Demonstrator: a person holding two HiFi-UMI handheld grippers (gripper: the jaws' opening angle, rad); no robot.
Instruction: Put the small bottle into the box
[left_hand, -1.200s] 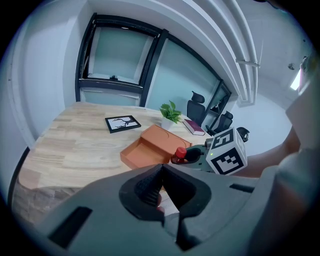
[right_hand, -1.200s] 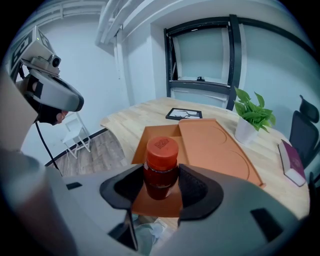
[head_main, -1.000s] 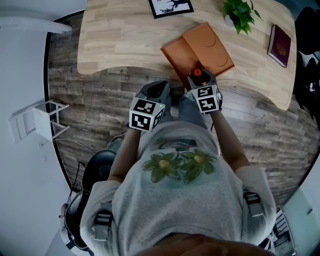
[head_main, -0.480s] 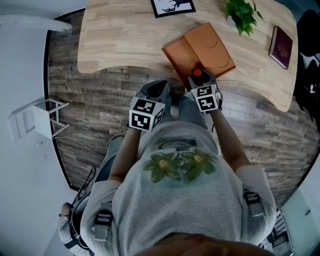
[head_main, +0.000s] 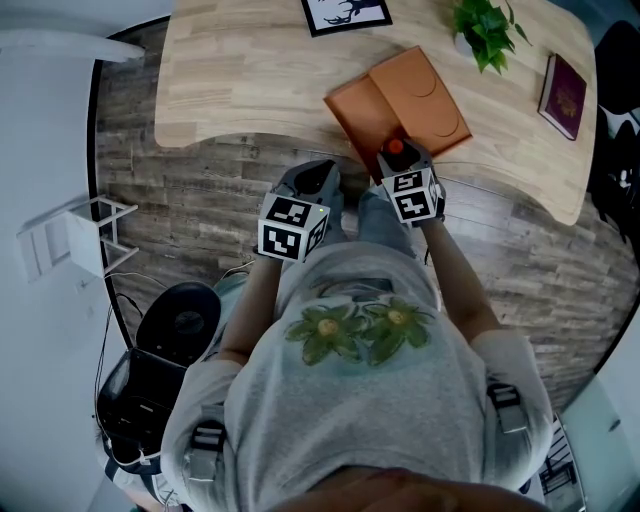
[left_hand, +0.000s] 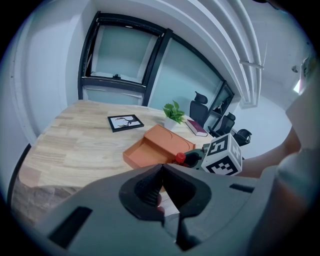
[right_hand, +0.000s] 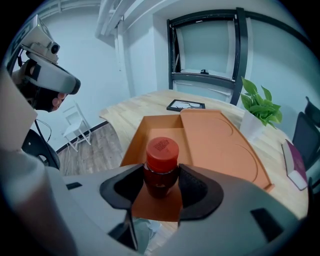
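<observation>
Plainly, bottle (right_hand: 161, 156) between right tongs (right_hand: 160, 183)

Cool, bluish daylight, bright and even, pouring from the window (right_hand: 205, 50) at the top of the right gripper view. Shadows soft. Both gripper views bulge hard, black at the corners, nearest foreground slightly blurred; head view crisp, curving at its edges

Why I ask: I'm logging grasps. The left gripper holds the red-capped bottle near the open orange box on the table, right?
Not quite. The right gripper, not the left, holds the red-capped bottle near the open orange box on the table. The right gripper view shows it. The left gripper has its jaws together on nothing.
</observation>
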